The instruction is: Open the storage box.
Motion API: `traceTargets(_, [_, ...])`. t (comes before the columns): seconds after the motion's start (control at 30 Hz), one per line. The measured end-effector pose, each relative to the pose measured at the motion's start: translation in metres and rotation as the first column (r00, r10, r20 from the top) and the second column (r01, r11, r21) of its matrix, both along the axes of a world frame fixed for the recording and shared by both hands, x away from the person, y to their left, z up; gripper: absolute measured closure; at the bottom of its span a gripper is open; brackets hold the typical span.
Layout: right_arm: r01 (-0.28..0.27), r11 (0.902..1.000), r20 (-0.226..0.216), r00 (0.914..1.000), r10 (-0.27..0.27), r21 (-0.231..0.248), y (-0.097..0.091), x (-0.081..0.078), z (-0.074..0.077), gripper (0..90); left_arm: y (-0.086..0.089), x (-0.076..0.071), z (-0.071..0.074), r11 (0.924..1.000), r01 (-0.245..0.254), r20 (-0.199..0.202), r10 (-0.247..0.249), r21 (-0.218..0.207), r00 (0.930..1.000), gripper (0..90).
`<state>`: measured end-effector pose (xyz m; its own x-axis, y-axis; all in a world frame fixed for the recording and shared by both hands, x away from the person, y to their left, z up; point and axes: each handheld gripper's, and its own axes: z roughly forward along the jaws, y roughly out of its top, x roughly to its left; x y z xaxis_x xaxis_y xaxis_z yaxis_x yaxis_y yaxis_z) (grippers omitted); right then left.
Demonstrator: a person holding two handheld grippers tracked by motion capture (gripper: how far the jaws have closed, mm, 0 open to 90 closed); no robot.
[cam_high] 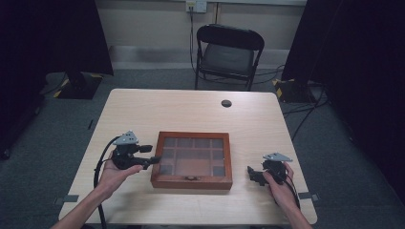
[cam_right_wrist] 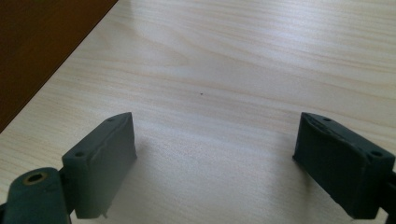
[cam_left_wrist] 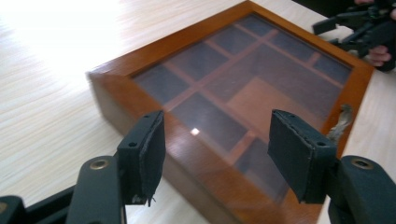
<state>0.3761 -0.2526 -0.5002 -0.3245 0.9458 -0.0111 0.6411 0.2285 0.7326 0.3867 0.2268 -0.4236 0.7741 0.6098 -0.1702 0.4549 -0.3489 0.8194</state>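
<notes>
A shallow wooden box [cam_high: 192, 160] with a glass lid and a small front latch [cam_high: 192, 178] lies shut near the table's front middle. Its inner dividers show through the glass [cam_left_wrist: 243, 79]. My left gripper [cam_high: 150, 155] hovers at the box's left edge, open, jaws pointing at the lid with nothing between them. In the left gripper view the left gripper [cam_left_wrist: 217, 154] frames the box's near corner. My right gripper [cam_high: 252, 172] rests on the table right of the box, apart from it, open and empty. In the right gripper view the right gripper [cam_right_wrist: 215, 163] has bare tabletop between its jaws, with the box side [cam_right_wrist: 42, 42] at the upper left.
The light wooden table [cam_high: 143, 105] has a round cable hole [cam_high: 226, 103] at the back. A black folding chair [cam_high: 228, 55] stands behind the table. Cables run on the floor at the right, and dark curtains hang on both sides.
</notes>
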Motion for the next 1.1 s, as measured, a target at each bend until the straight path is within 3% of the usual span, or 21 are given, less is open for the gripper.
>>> traceTargets(0.3, [-0.001, 1.0000, 0.000, 1.0000, 0.001, 0.000, 0.000, 0.000, 0.000, 11.6, -0.026, -0.001, 0.005, 0.9956, 0.093, -0.029, -0.093, -0.012, 0.9952, 40.5])
traceTargets(0.53, [-0.003, 1.0000, 0.000, 1.0000, 0.003, 0.000, 0.000, 0.000, 0.000, 11.5, -0.052, -0.003, 0.013, 0.9838, 0.179, -0.030, -0.179, -0.006, 0.9834, 44.1])
traceTargets(0.63, [-0.004, 1.0000, 0.000, 1.0000, 0.004, 0.000, 0.000, 0.000, 0.000, 11.6, -0.064, -0.004, 0.013, 0.9811, 0.194, -0.024, -0.193, 0.002, 0.9808, 45.2])
traceTargets(0.8, [-0.005, 1.0000, 0.000, 1.0000, 0.005, 0.000, 0.000, 0.000, 0.000, 11.6, -0.080, -0.007, 0.010, 0.9706, 0.240, -0.034, -0.241, -0.013, 0.9700, 51.1])
traceTargets(0.97, [-0.005, 1.0000, 0.000, 1.0000, 0.005, 0.000, 0.000, 0.000, 0.000, 11.6, -0.092, -0.012, 0.003, 0.9541, 0.299, -0.047, -0.299, -0.010, 0.9530, 58.9])
traceTargets(1.1, [-0.005, 1.0000, 0.000, 1.0000, 0.005, 0.000, 0.000, 0.000, 0.000, 11.6, -0.096, -0.016, -0.002, 0.9480, 0.318, -0.045, -0.318, -0.017, 0.9470, 65.4])
